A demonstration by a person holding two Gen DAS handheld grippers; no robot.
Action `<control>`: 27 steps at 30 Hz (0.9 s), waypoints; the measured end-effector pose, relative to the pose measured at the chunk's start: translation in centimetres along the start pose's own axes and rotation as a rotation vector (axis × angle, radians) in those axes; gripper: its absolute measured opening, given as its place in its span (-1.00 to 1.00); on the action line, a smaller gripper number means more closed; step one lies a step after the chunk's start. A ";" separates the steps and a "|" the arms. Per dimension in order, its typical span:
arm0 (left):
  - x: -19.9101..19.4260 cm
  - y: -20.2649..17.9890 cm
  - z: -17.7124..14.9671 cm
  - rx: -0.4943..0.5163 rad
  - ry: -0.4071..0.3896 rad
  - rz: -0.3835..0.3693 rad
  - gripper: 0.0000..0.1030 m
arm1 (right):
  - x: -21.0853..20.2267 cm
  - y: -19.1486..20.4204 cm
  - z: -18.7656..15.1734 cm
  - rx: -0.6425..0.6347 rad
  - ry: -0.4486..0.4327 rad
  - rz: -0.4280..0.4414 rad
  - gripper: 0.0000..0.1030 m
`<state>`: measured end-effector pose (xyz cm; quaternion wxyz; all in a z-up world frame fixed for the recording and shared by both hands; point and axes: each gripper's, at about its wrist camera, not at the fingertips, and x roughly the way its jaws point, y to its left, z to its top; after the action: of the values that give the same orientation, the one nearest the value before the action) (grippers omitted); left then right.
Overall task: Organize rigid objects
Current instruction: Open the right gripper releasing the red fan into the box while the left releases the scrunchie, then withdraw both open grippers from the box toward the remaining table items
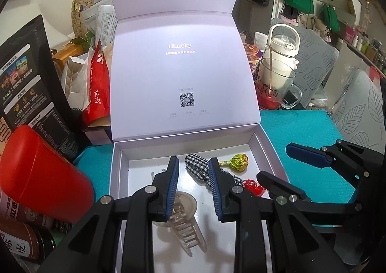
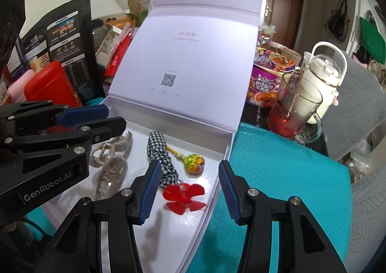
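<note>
**View along my two claws, above the open box.**

- My left claw points steeply down over the near left of the white box. Its jaws stand only narrowly apart and hold nothing.
- My right claw hangs over the box's right part. Its jaws are about a third open, with nothing between the pads.
- The box rests on a teal mat, and its lid stands upright at the far side.
- Four things lie on the box floor:
  - a clear hair clip at the left, just below my left claw;
  - a checked band in the middle;
  - a lollipop just beside the band;
  - a red propeller nearest me, under my right claw.
- A red can stands left of the box, and a glass mug stands to the right.
</note>
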<state>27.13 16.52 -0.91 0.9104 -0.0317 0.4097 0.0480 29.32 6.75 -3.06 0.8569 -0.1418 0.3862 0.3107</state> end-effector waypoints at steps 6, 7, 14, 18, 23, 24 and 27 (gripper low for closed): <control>-1.3 -0.1 0.1 -0.018 -0.019 -0.008 -0.51 | -1.6 -0.7 -0.1 0.043 -0.021 -0.012 -0.04; -1.6 -0.2 0.1 -0.018 -0.025 -0.011 -0.51 | -2.0 -0.8 -0.2 0.051 -0.022 -0.017 -0.04; -4.5 -1.2 -0.4 -0.027 -0.040 -0.027 -0.51 | -5.9 -0.8 -1.0 0.074 -0.055 -0.041 -0.04; -7.0 -2.2 -0.8 -0.022 -0.065 -0.035 -0.51 | -8.4 -0.8 -1.5 0.081 -0.076 -0.055 -0.04; -10.1 -3.0 -1.4 -0.009 -0.097 -0.037 -0.51 | -11.7 -0.2 -2.2 0.088 -0.110 -0.069 -0.04; -10.9 -3.1 -1.6 -0.008 -0.106 -0.035 -0.51 | -12.3 0.0 -2.3 0.088 -0.117 -0.068 -0.04; -12.6 -3.2 -2.1 -0.001 -0.129 -0.034 -0.51 | -14.0 0.6 -2.6 0.082 -0.139 -0.069 -0.04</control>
<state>17.63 12.32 7.24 0.9356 -0.0362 0.3496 0.0346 20.33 0.01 5.68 0.8969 -0.0980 0.3330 0.2740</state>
